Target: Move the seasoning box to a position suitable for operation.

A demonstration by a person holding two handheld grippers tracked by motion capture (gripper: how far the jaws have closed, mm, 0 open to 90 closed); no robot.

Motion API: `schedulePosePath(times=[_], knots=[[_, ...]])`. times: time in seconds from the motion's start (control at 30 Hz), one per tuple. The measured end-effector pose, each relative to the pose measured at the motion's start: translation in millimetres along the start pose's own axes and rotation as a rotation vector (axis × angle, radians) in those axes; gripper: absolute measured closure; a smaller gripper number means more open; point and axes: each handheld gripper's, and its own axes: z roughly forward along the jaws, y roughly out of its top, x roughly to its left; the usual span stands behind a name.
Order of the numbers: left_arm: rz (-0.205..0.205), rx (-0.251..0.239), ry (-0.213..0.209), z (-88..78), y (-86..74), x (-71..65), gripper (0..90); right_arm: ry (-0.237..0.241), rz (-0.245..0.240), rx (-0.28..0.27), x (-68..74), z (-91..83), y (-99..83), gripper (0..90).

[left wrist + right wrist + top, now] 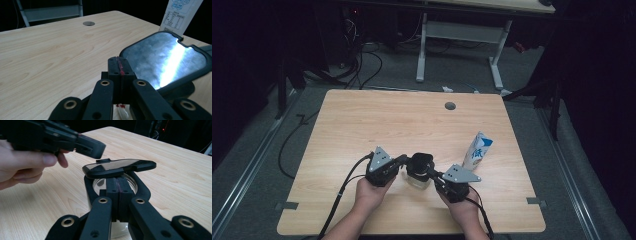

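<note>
A clear round container (416, 181) stands near the table's front edge, between my two grippers. Its glossy black lid (420, 162) lies slightly tilted over the mouth (117, 167). In the left gripper view the lid (165, 57) is just right of my left gripper (119, 65), whose jaws are pressed together with nothing between them. My right gripper (119, 185) is also shut, its tips right at the container's near rim (100, 183). Whether it touches the rim I cannot tell. In the high view my left gripper (402, 160) and right gripper (433, 174) flank the lid.
A white and blue carton (477, 150) stands upright to the right of the container. The wooden table (377, 120) has a round cable hole (450, 105) near its far edge. Beyond it are a white desk frame (497, 55) and floor cables (362, 60).
</note>
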Motion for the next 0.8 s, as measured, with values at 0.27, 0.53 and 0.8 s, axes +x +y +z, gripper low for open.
schedulePosePath(times=[0.27,0.53,0.8], knots=[[-0.044,0.021,-0.029,-17.2,-22.8,-2.0,90.0,0.005,-0.002,-0.02,1.6,-1.0,6.6,89.9],[-0.055,0.034,-0.076,-18.0,-30.1,-15.3,90.0,0.007,-0.001,-0.026,2.6,0.0,10.4,89.9],[-0.029,0.031,-0.108,-13.8,-24.5,-29.1,90.0,0.01,-0.01,-0.03,3.7,-0.5,10.9,89.9]])
